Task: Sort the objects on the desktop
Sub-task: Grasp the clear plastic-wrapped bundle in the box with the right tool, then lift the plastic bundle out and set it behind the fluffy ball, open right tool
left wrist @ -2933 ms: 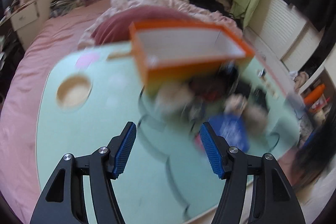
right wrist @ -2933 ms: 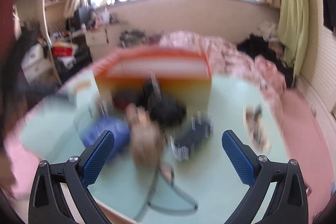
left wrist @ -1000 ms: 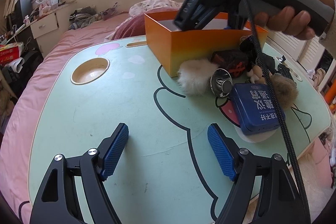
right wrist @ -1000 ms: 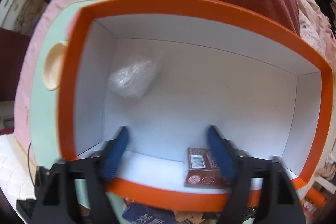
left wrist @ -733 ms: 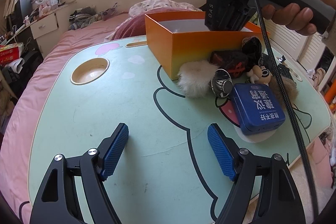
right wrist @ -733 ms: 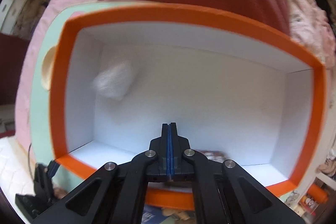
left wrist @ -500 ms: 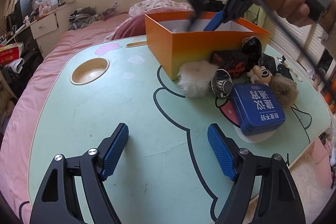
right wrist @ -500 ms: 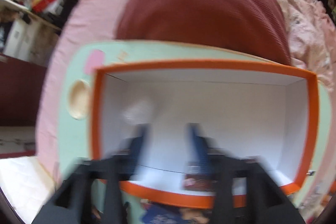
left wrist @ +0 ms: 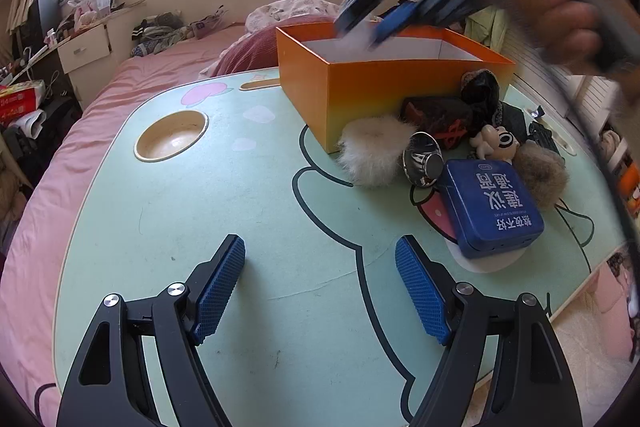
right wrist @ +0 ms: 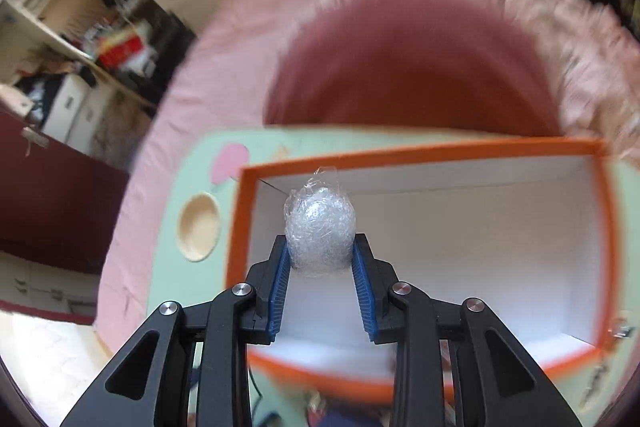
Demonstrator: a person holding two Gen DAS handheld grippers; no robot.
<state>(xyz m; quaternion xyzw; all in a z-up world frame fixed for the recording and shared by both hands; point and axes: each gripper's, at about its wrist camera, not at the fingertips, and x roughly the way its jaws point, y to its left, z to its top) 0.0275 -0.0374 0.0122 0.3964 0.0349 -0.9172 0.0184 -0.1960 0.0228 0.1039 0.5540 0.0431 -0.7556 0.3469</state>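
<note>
Several objects crowding orange box, blue tin nearest

A mint-green desk with a cartoon print and a round cup recess carries an orange box. Just beside the box lie a white puff, a metal cup, a blue tin, a brown puff, a small figurine and dark items. The desk stands on a pink bed.
</note>
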